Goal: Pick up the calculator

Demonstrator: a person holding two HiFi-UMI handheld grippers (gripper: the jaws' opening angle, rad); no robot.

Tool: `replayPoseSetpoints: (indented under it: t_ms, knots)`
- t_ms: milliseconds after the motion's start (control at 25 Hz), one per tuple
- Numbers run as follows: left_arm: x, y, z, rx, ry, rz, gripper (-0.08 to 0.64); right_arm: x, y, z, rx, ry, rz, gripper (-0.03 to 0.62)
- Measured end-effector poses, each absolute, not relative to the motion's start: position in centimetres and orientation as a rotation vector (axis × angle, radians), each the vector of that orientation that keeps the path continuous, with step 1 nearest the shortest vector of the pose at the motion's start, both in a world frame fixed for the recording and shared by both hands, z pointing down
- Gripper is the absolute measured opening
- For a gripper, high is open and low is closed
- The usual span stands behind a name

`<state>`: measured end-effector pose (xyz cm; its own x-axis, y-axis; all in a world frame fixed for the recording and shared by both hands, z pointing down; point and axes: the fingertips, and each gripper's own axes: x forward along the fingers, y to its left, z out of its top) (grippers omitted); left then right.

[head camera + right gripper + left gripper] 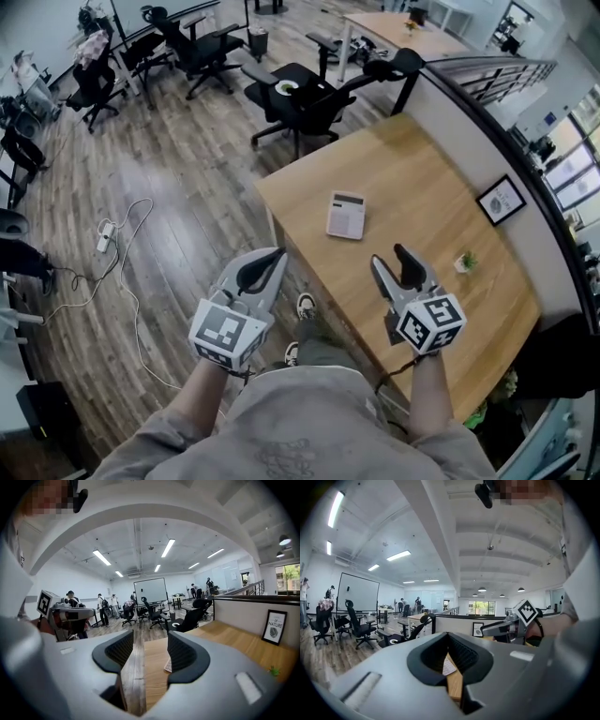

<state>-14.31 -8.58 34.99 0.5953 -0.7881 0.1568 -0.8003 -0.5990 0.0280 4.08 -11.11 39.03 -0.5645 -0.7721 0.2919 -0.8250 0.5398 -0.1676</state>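
Note:
A white calculator (346,215) lies flat near the middle of the wooden table (417,159). Both grippers hang in the air on the near side of it, apart from it. My left gripper (278,253) is over the floor just off the table's left edge, its jaws closed tip to tip with nothing in them. My right gripper (389,256) is over the table's near part, open and empty. In the left gripper view a sliver of the calculator (448,666) shows below the meeting tips of the left gripper (448,636). In the right gripper view the calculator (168,666) peeks from behind the right jaw of the right gripper (150,635).
A framed picture (500,200) leans on the partition along the table's far side. A small potted plant (465,262) stands to the right of my right gripper. A black office chair (300,98) sits at the table's far end. A power strip and cable (105,234) lie on the wood floor.

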Motion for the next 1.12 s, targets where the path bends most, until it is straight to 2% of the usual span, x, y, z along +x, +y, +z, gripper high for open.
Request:
replayPoseSetpoints:
  t_ms: [520,1120]
  knots:
    - [-14.3,-20.4,40.6,2.661,-1.306,0.360,0.002,5.6,-22.9,47.3,1.276,-2.506,0.614,0.213]
    - [-10.3,-34.6,48.9,2.624,-1.095,0.586,0.002,7.2,-35.2,60.0,0.968,-2.341,0.813,0.213]
